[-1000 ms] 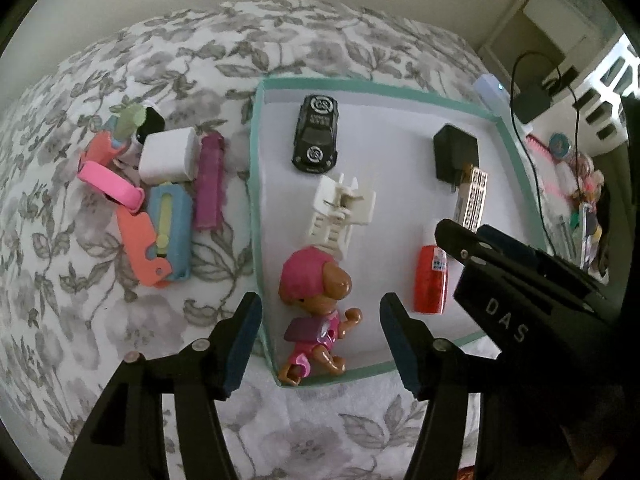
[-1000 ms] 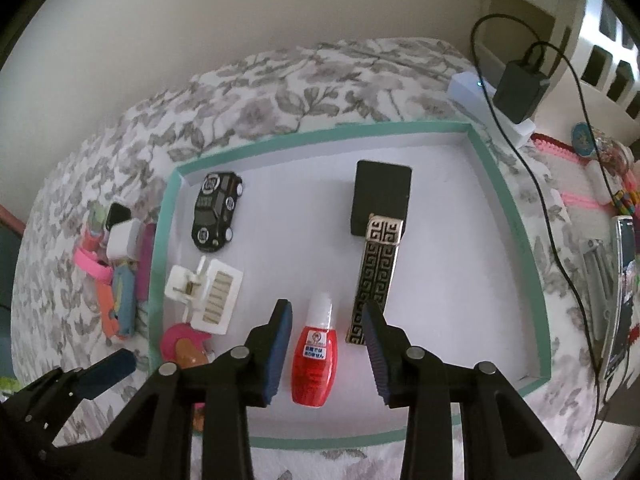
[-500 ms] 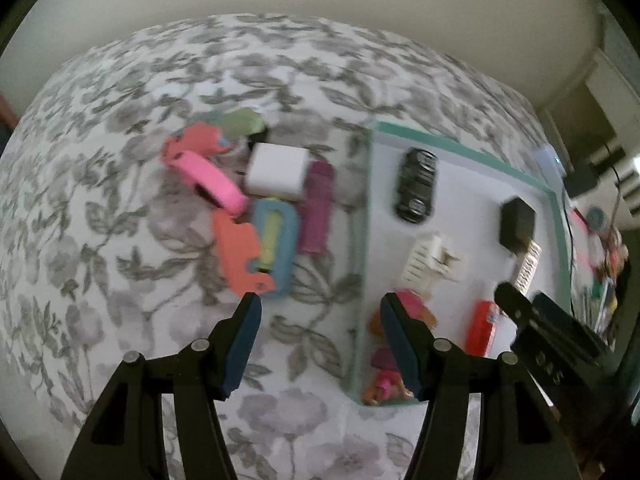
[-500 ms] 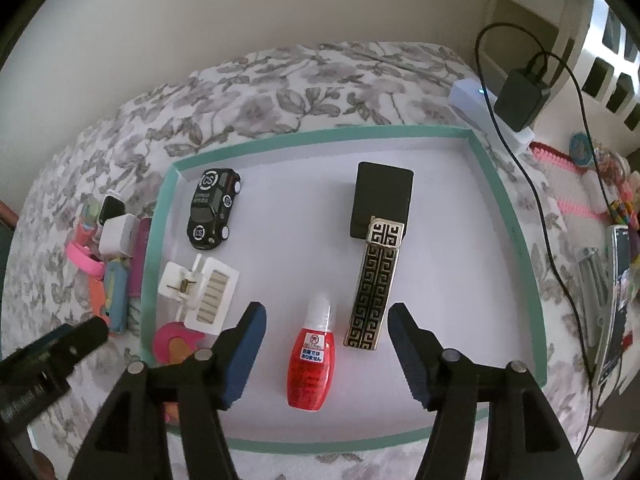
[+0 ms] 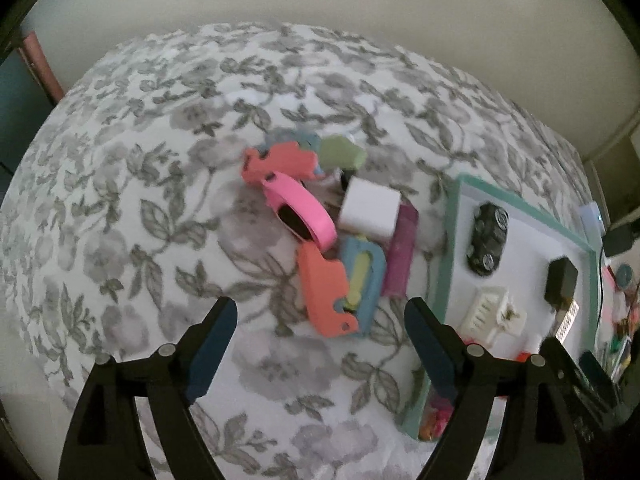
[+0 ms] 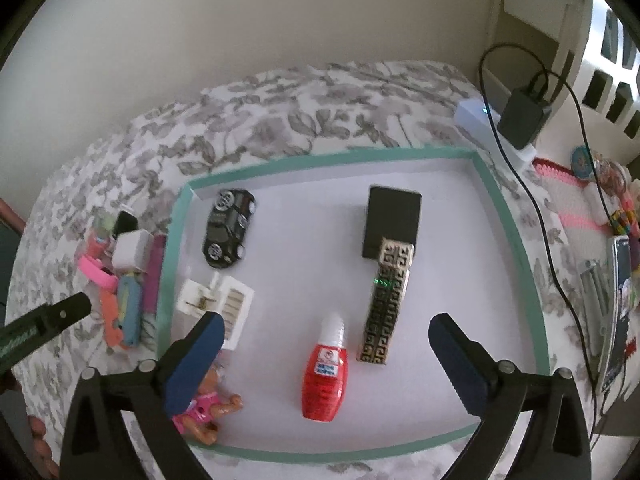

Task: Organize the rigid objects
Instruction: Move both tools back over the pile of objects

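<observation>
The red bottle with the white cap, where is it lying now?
In the right wrist view, the red bottle with the white cap lies inside the white tray with the teal rim, near its front edge, just left of the gold patterned bar.

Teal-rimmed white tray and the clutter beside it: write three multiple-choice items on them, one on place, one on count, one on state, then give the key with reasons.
1. Where does the small black toy car sit?
A. inside the teal-rimmed white tray
B. on the floral bedspread
C. in a gripper

2. How many red glue bottles lie in the tray?
A. three
B. one
C. two

3. How is the right hand-held gripper?
A. shut on the bottle
B. shut on nothing
C. open

Key: 1 A, the car lies within the tray's rim near its far left corner. 2 B, only one red bottle shows. 3 C, its fingers stand wide apart, with nothing held.
</observation>
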Demonstrator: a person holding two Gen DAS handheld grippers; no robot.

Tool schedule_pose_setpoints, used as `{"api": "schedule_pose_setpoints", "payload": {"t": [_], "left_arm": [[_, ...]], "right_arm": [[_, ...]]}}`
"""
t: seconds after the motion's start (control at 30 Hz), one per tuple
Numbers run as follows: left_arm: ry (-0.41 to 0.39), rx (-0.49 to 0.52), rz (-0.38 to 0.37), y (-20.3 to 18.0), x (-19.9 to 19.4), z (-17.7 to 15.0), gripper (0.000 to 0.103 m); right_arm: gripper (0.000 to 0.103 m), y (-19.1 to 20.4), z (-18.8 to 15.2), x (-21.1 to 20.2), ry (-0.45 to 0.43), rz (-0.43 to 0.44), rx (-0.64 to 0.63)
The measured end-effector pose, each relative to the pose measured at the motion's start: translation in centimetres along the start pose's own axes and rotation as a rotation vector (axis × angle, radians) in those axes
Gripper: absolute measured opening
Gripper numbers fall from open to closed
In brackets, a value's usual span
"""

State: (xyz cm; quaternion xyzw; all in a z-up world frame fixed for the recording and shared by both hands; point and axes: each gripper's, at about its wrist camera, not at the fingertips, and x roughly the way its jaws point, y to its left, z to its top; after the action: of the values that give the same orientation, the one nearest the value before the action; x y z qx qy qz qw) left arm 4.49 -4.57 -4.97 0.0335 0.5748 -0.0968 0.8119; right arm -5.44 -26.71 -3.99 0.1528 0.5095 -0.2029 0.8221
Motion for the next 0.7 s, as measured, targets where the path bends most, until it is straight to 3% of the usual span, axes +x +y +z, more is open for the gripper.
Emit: {"api": "schedule_pose_setpoints", "payload": {"t": [0.07,0.17,0.4,0.57,0.7], "left_arm": [[-0.016,-0.007,0.015,0.3,-0.1,0.6,0.087],[-0.029,-0.019,0.028,0.8,0.0,1.8,0.099],[-0.077,-0.066,0.016,2.7,0.1,5.0,0.099],[-0.14,-0.091,0.017,4.1,-0.4,7.3,0.099],[-0.146,-0.105,0.033,5.3,-0.2,9.3,0.099]], "right_arm": [[0.103,0.4,0.4,-0.5,-0.024,0.004,-0.002],[0.103,0.9,1.3,-1.5,-0.08,0.002,0.001],[0.103,2.7,4.3,-2.6,-0.208,-0.004,0.009],[0.103,5.9,6.1,-1.1,-0.173,0.067,-0.029],[0.103,9.2,7.1,0.2,-0.139,0.108,-0.101]]}}
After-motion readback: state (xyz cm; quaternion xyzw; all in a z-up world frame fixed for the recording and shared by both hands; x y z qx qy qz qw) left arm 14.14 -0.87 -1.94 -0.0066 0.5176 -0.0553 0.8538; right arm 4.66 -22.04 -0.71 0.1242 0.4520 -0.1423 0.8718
